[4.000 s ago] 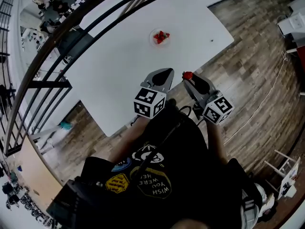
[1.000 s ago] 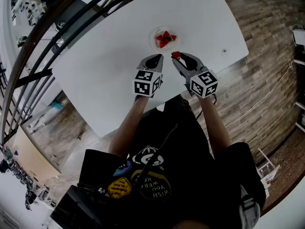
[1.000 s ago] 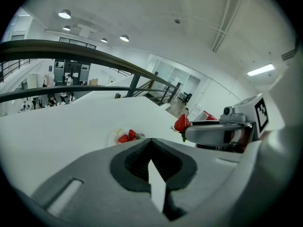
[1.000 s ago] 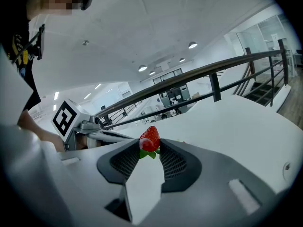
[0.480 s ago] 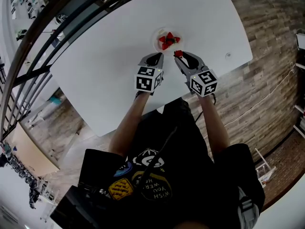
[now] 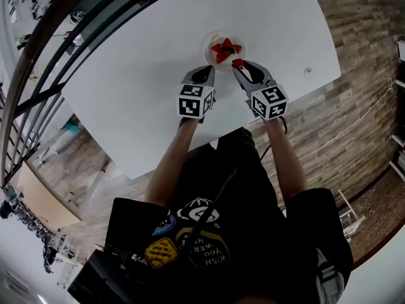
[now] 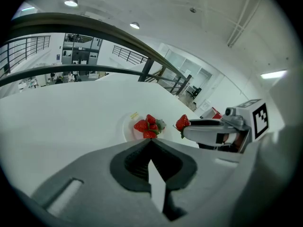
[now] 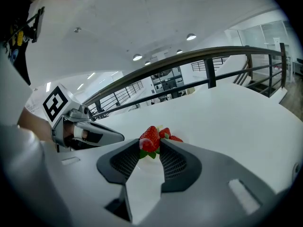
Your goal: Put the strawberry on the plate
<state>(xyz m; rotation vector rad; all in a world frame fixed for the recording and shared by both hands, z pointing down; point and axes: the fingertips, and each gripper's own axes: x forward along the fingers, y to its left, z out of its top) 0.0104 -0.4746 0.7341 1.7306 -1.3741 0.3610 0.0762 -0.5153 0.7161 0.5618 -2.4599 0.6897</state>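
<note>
The right claw [image 8: 150, 148] is clamped on the strawberry [image 8: 149, 137] just at the near edge of the plate [image 6: 207, 45], which holds other berries [image 6: 226, 49], and the left claw [image 7: 150, 143] beside the plate is closed and empty, so setting down and release remain.

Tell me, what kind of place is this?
Probably a big open office or lab building, maybe an upper level: a white table stands beside a dark railing, on a wood floor.
</note>
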